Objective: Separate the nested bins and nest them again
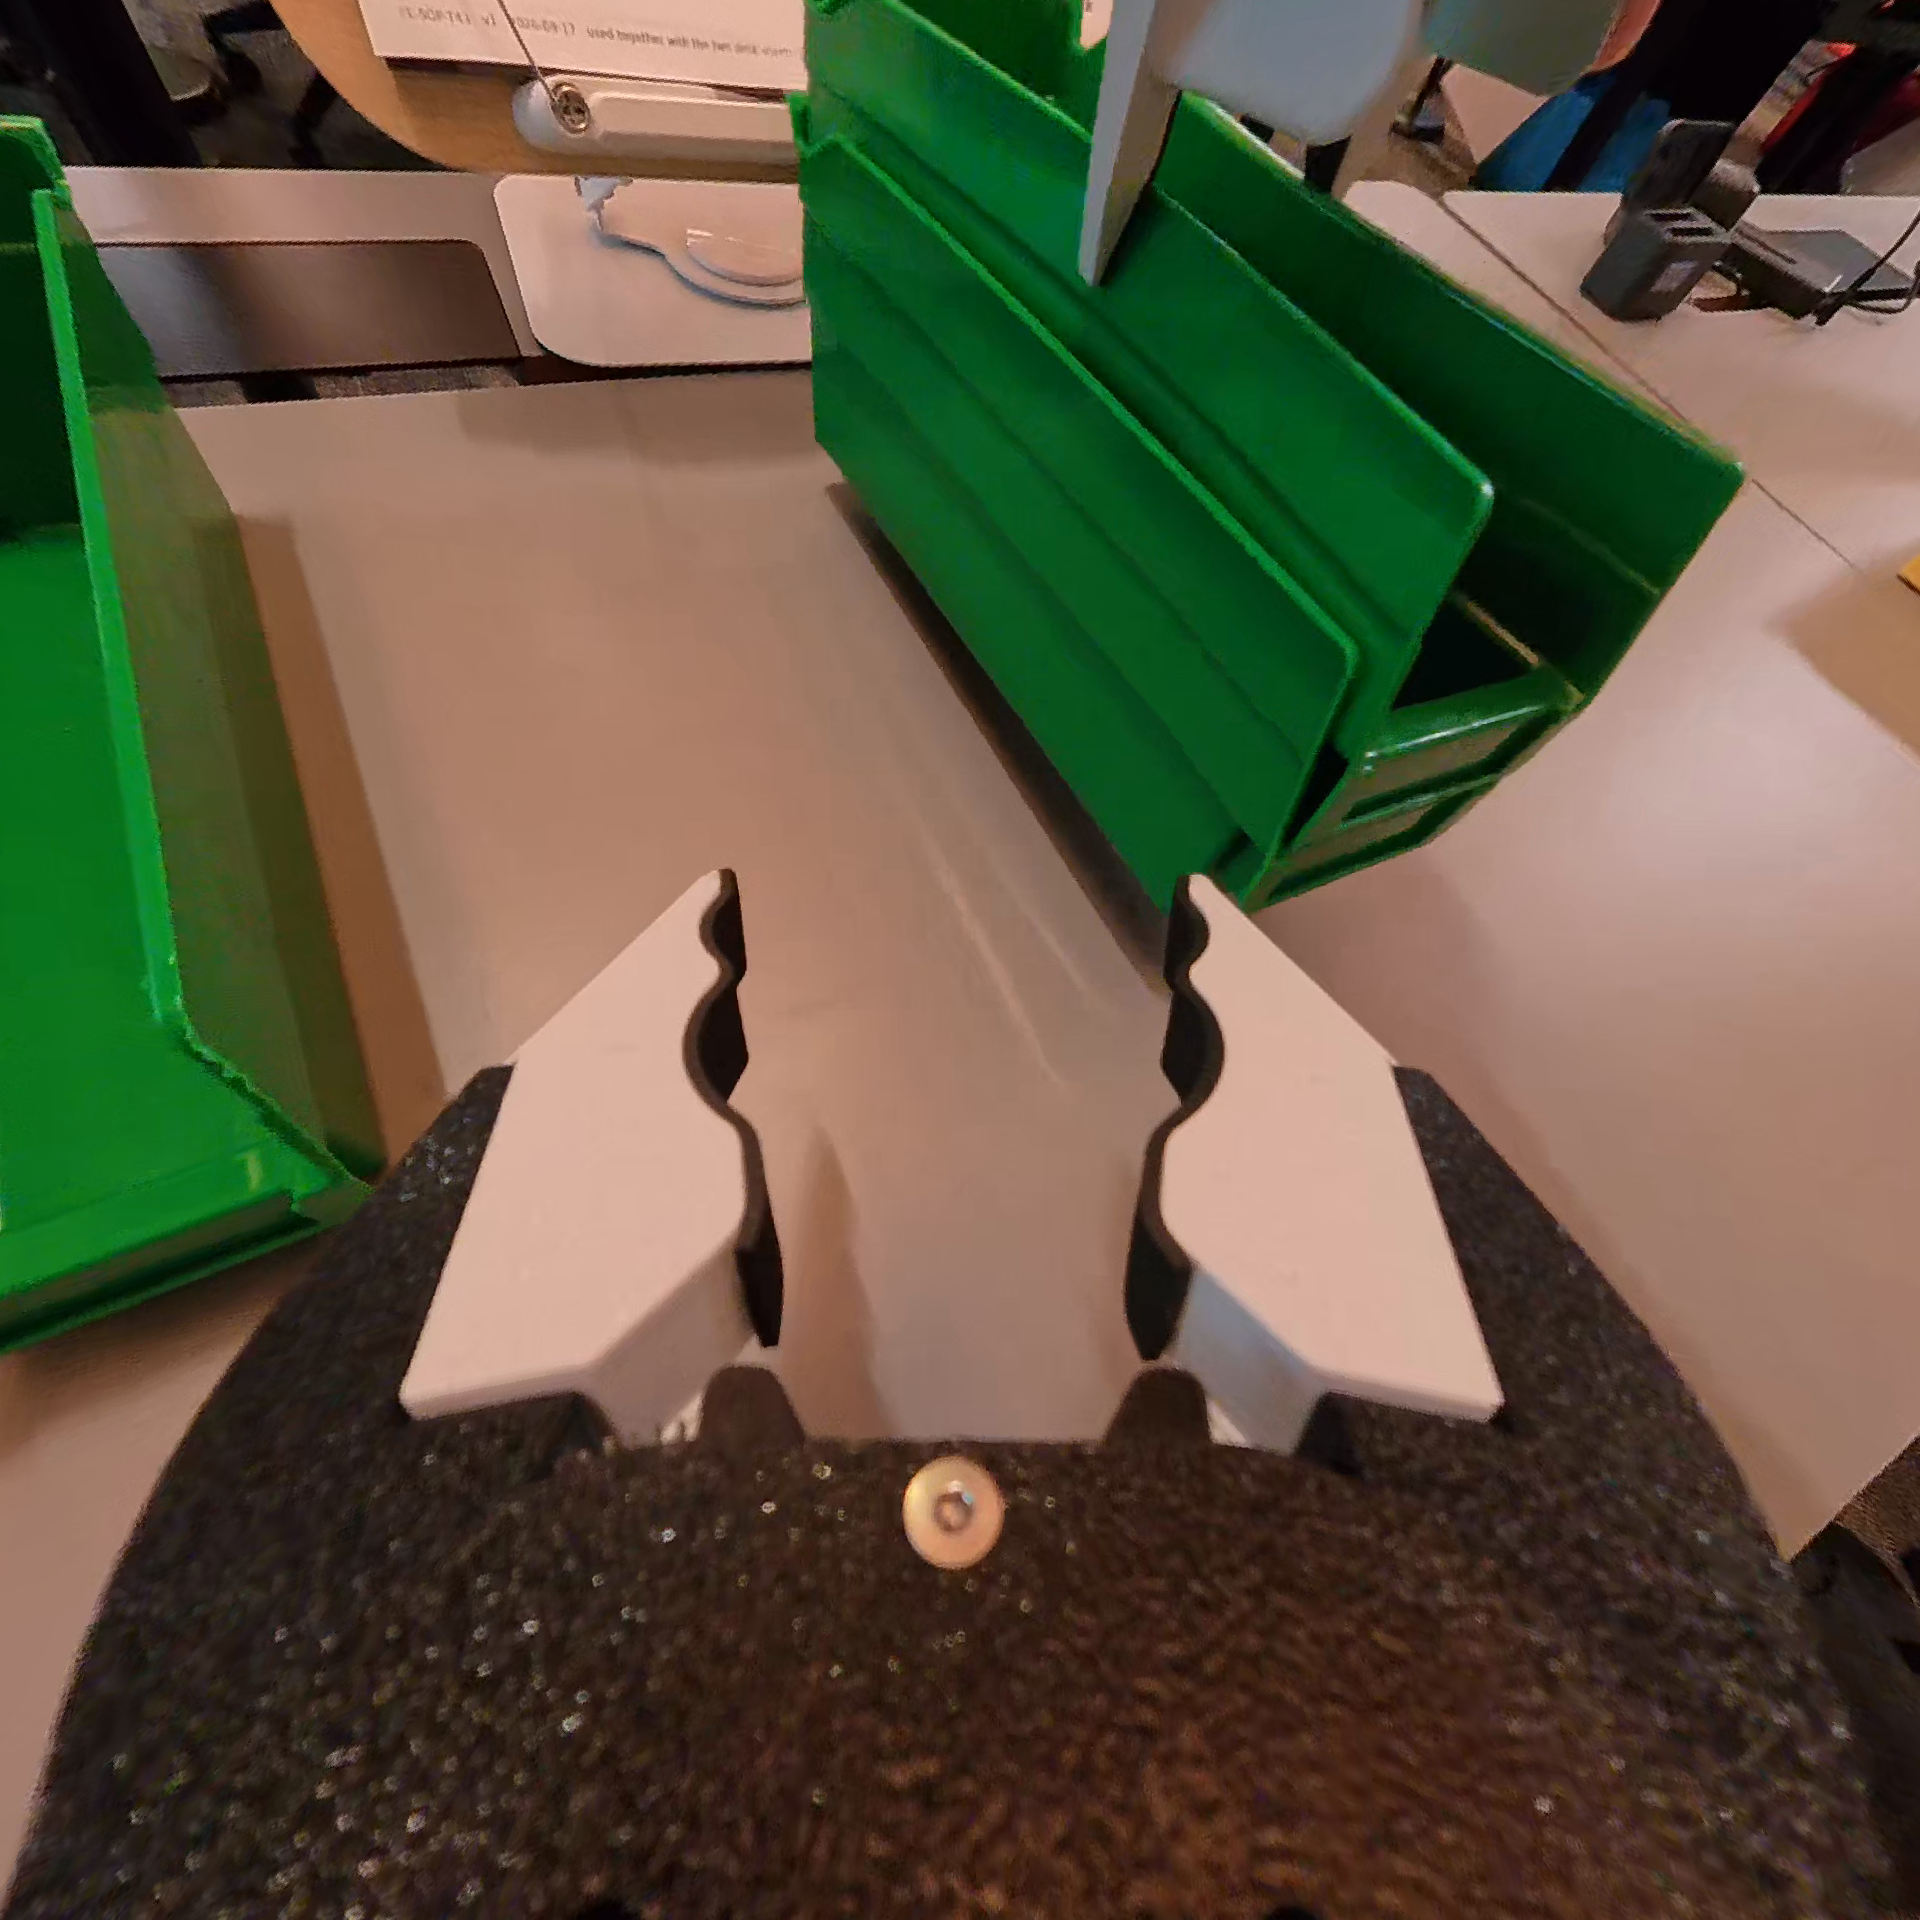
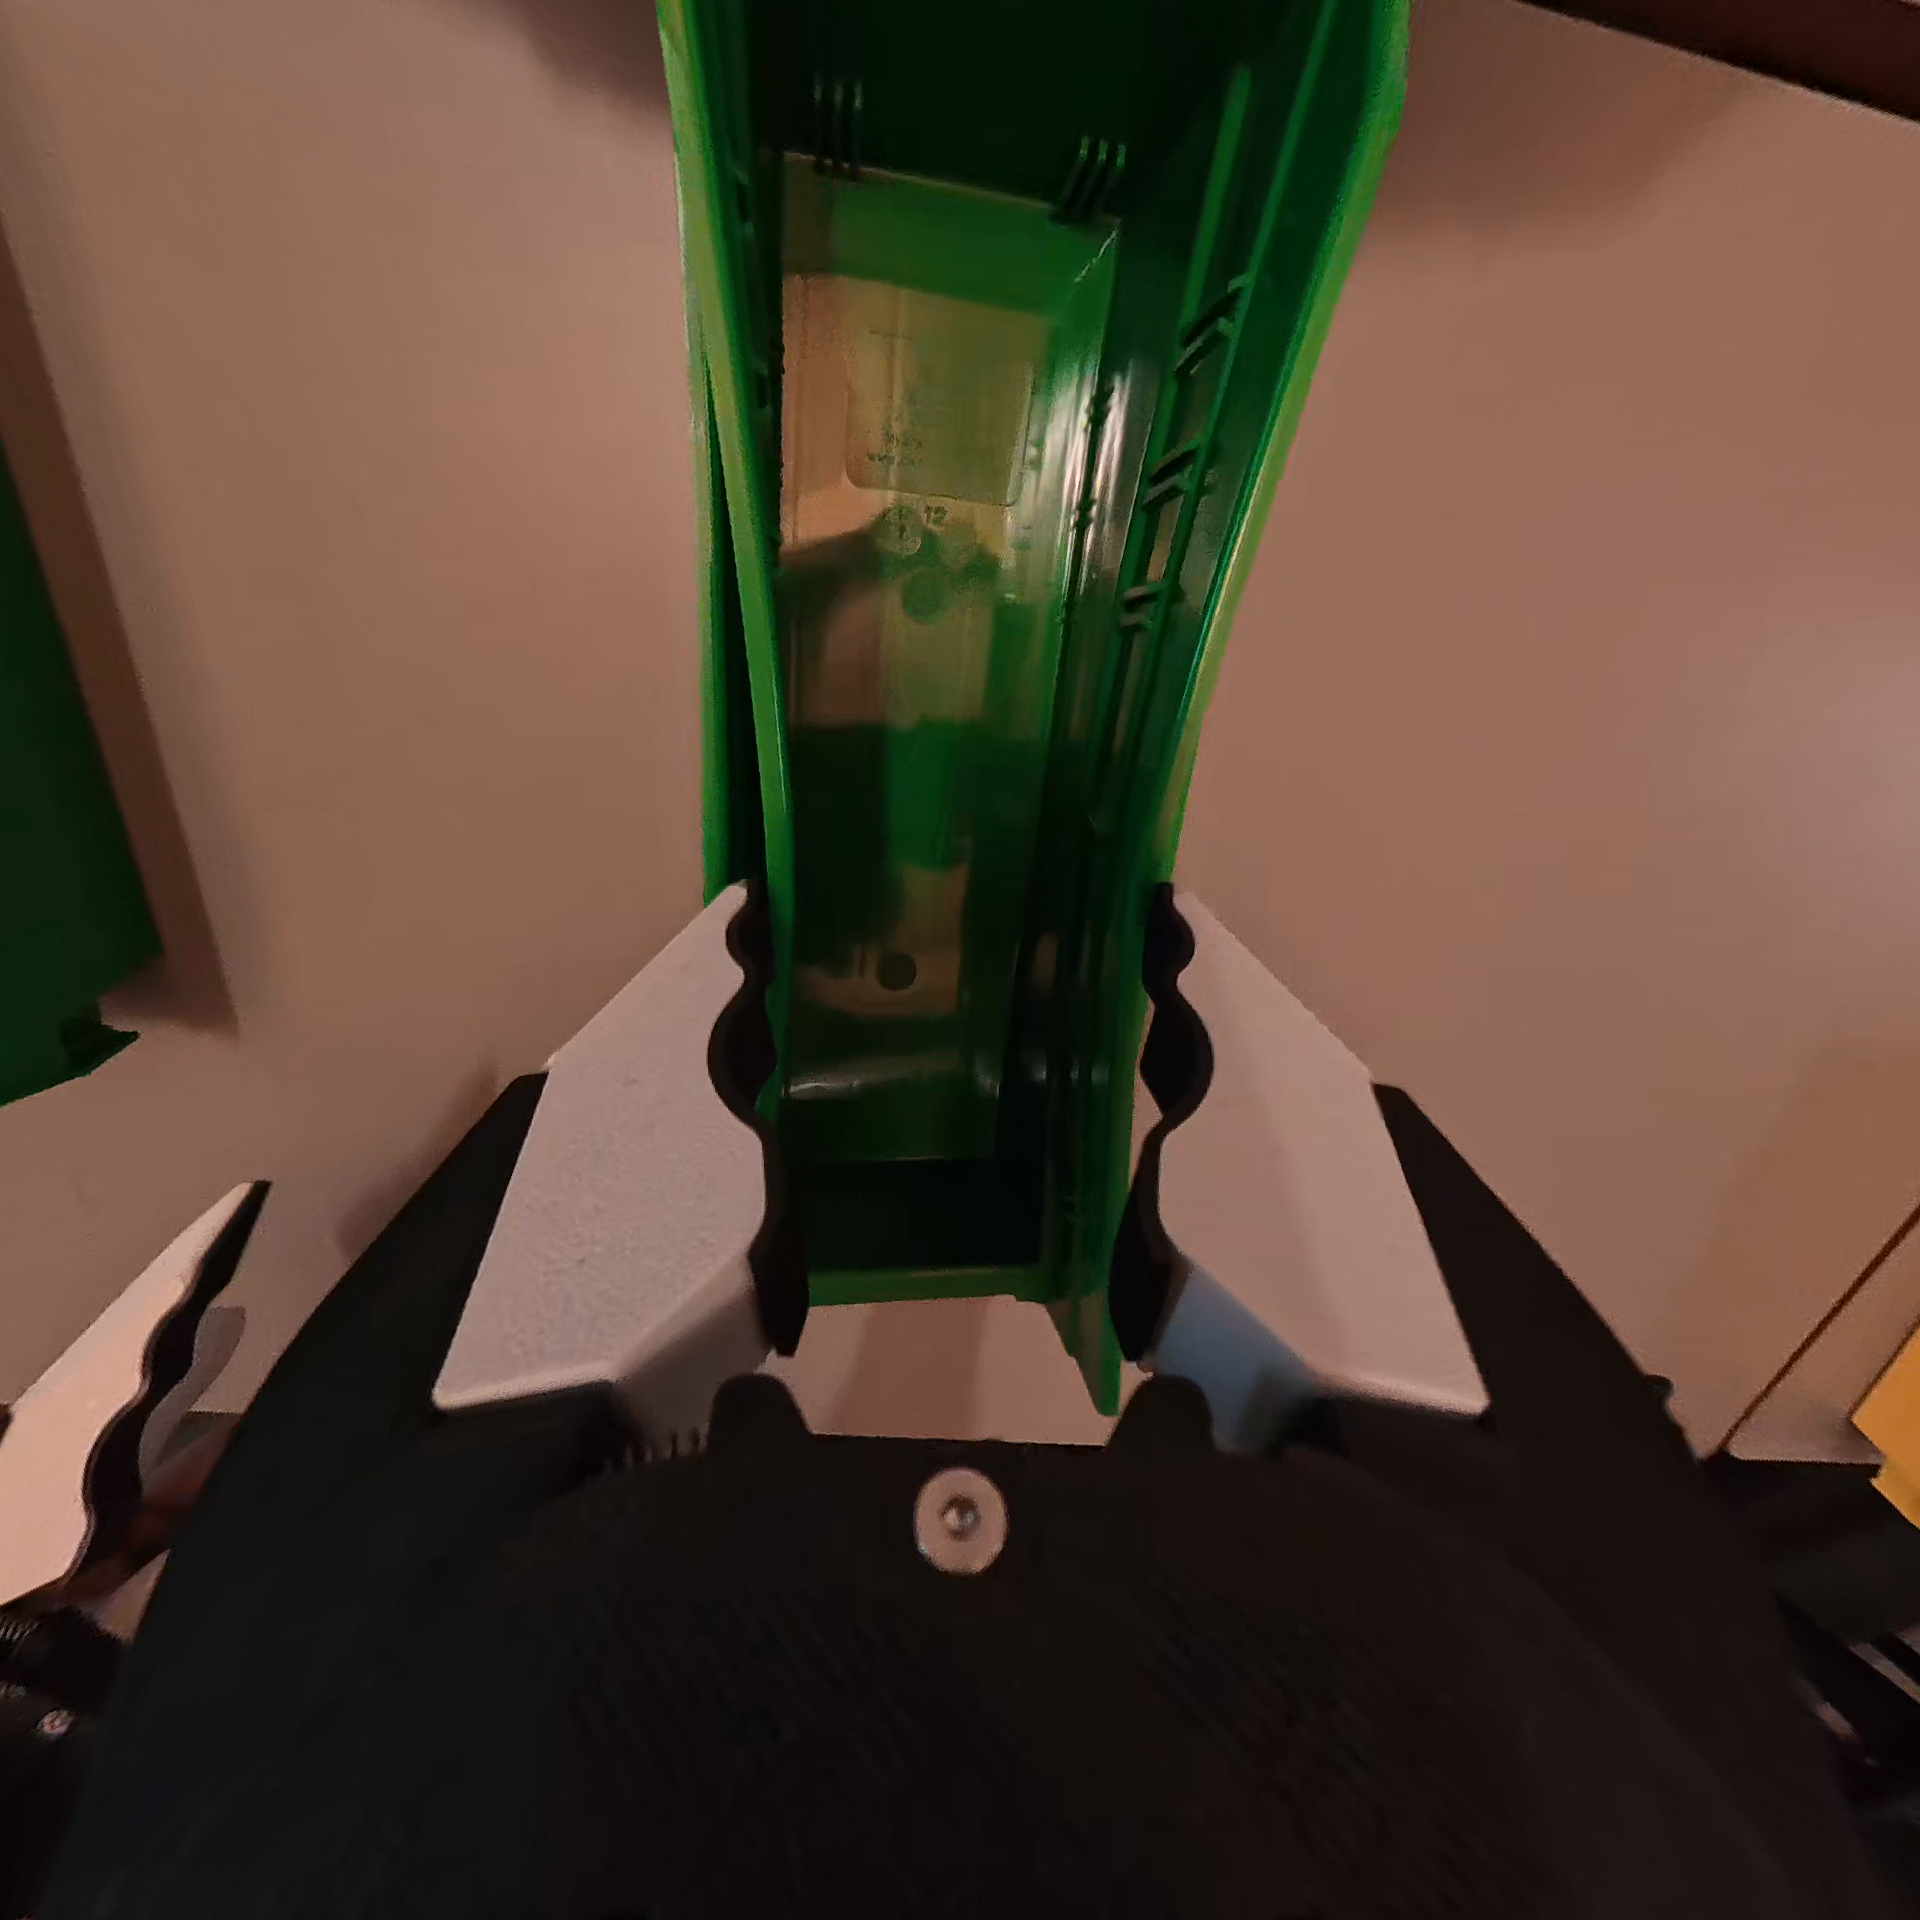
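A stack of nested green bins (image 1: 1039, 468) stands on the pale table (image 1: 623, 675) at the upper right of the left wrist view. My right gripper (image 2: 954, 899) reaches down into the stack, and its pads sit against both side walls of the inner green bin (image 2: 914, 416). One of its fingers (image 1: 1122, 156) shows between two bin walls. A single green bin (image 1: 104, 831) stands apart at the left and also shows in the right wrist view (image 2: 52, 779). My left gripper (image 1: 956, 894) is open and empty above the table between them.
Dark devices with cables (image 1: 1683, 239) lie on the table at the back right. A white plate (image 1: 675, 260) and a wooden panel with a paper sit behind. The table edge (image 1: 1818, 1455) runs at the right front. A yellow object (image 2: 1891, 1403) is at the far right.
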Motion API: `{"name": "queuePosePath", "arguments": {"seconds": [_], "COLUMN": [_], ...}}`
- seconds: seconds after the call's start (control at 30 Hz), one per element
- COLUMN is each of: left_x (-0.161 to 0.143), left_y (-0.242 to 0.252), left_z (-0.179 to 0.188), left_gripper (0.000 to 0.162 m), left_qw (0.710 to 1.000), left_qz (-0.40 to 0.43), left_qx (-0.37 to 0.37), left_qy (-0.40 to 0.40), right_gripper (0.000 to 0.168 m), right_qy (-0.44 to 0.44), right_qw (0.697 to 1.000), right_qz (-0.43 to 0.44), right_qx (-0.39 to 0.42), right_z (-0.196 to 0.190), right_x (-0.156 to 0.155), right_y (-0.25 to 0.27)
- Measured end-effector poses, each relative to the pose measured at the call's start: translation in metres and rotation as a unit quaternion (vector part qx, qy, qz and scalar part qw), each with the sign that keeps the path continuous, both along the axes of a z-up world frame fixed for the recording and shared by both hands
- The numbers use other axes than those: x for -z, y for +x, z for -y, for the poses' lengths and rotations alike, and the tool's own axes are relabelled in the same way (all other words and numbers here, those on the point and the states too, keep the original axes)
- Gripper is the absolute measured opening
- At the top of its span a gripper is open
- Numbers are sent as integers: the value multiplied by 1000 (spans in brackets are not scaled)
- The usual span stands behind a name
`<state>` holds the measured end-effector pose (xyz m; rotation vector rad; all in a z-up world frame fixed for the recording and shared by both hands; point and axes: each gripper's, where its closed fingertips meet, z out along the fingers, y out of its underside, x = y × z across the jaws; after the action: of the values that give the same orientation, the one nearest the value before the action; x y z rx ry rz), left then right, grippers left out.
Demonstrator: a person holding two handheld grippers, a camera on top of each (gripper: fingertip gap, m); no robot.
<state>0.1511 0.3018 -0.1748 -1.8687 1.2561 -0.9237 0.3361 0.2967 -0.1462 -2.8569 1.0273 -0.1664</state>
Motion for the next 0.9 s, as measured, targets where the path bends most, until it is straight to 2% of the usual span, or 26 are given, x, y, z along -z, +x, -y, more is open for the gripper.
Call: {"name": "queuePosePath", "arguments": {"seconds": [0.1,0.37,0.6,0.8,0.9], "left_x": [4,5,4,5,9], "left_y": [0,-2,-5,-6,-8], "left_z": [-2,2,-3,0,1], "left_gripper": [80,80,80,80,80], "left_qw": [1000,1000,1000,1000,1000], "left_qz": [-4,0,4,4,-2], "left_qx": [-1,1,-5,-1,0], "left_qy": [-9,-11,-18,-18,-17], "right_gripper": [72,72,71,70,70], "right_qy": [5,-26,-21,13,9], "right_qw": [1000,999,998,1000,999], "right_qz": [5,25,59,17,33], "right_qx": [20,0,-6,11,6], "right_z": [1,2,-5,-6,-5], "right_x": [2,12,-11,-9,-17], "right_y": [-2,-7,-4,-12,-8]}}
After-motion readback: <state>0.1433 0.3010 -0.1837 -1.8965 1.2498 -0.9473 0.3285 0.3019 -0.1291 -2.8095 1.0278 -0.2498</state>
